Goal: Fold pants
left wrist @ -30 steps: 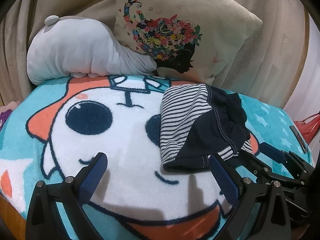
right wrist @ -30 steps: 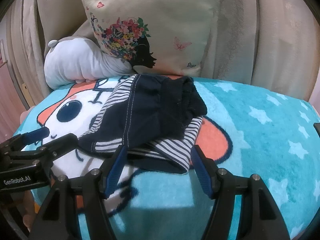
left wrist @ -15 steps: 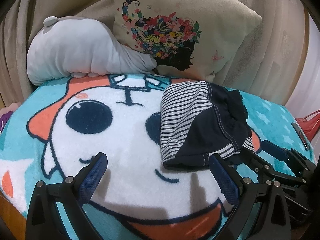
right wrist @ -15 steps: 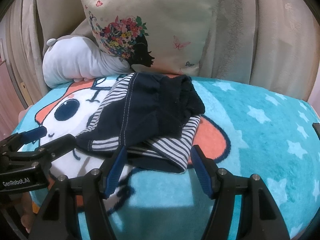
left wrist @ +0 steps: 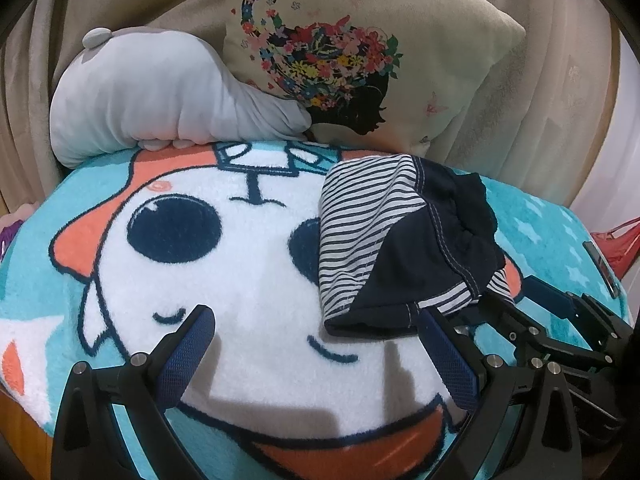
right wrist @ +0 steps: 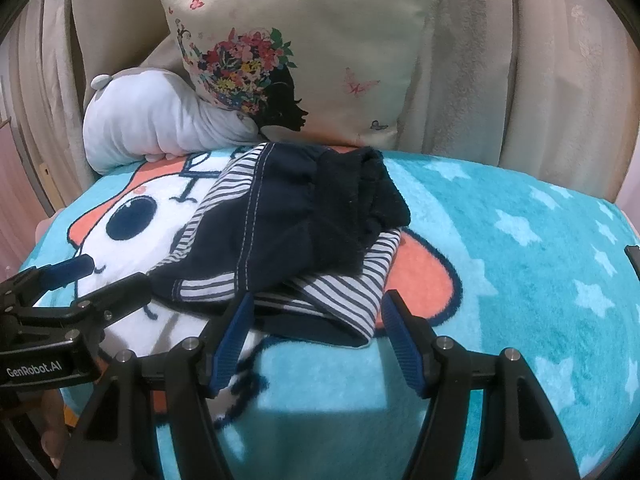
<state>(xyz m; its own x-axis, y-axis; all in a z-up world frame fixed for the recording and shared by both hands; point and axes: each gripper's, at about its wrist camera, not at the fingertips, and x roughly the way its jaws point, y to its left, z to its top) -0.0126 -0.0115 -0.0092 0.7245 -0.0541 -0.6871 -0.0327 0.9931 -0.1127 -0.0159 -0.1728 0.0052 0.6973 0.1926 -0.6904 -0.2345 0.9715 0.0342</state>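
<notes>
The pants (left wrist: pixel 404 240) are a small folded bundle of navy fabric with navy-and-white striped panels, lying on the cartoon-print blanket (left wrist: pixel 224 264). They also show in the right wrist view (right wrist: pixel 296 236). My left gripper (left wrist: pixel 316 320) is open and empty, just in front of the bundle's near left corner. My right gripper (right wrist: pixel 318 304) is open and empty, its fingers on either side of the bundle's near edge. Each gripper also shows in the other's view, the right one (left wrist: pixel 528 300) and the left one (right wrist: pixel 112 280).
A grey plush pillow (left wrist: pixel 160 104) and a cream cushion with a floral print (left wrist: pixel 360 48) lean against the beige back at the far side. The teal starred part of the blanket (right wrist: pixel 540 260) lies to the right of the pants.
Both grippers have drawn back very slightly from the pants. The pants have not moved.
</notes>
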